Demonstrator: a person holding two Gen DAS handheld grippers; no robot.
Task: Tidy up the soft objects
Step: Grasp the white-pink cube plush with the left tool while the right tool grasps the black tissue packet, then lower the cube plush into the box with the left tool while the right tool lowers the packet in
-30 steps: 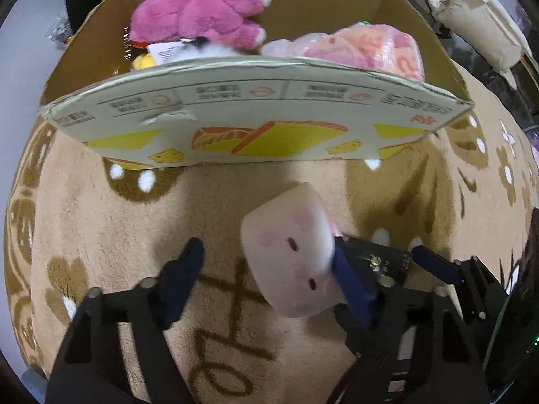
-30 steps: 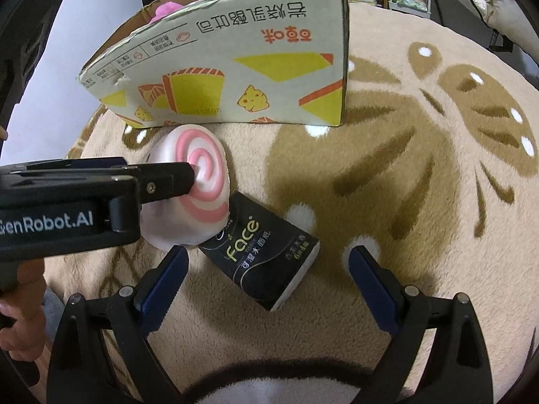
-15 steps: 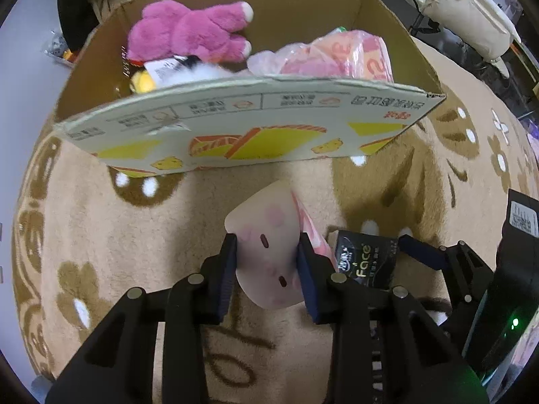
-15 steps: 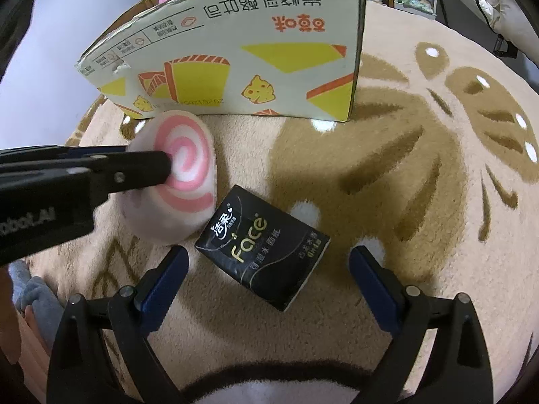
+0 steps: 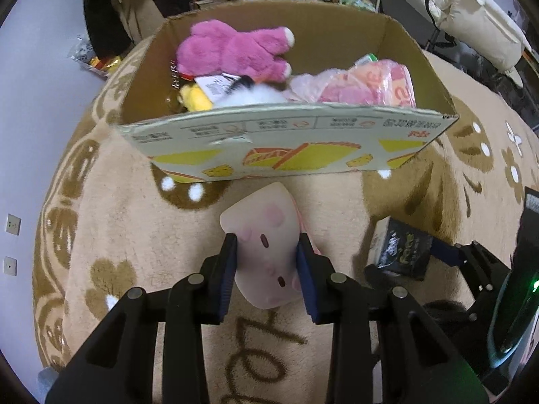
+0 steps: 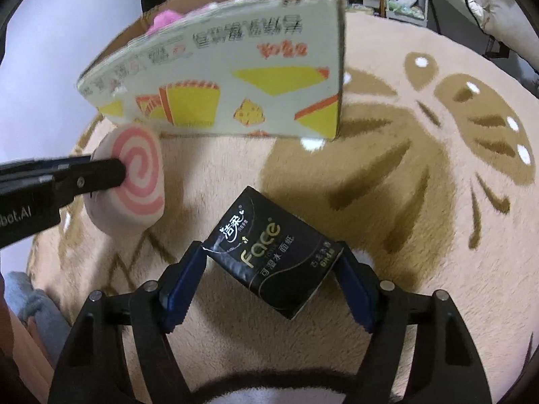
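Pink swirl plush (image 5: 266, 249) squeezed by left hand-held gripper (image 5: 267, 277), tissue pack (image 6: 274, 256) pinched by right hand-held gripper (image 6: 271, 286)

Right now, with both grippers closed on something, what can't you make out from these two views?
- Cardboard box floor, left wrist view: hidden under the pink plush bear and bagged items.
- White and yellow toys: near wall cuts them off.
- Box print, right wrist view: blurred.
- Pink swirl plush in the left gripper: lifted or resting on the rug, unclear.
- Black tissue pack in the right gripper: underside hidden.
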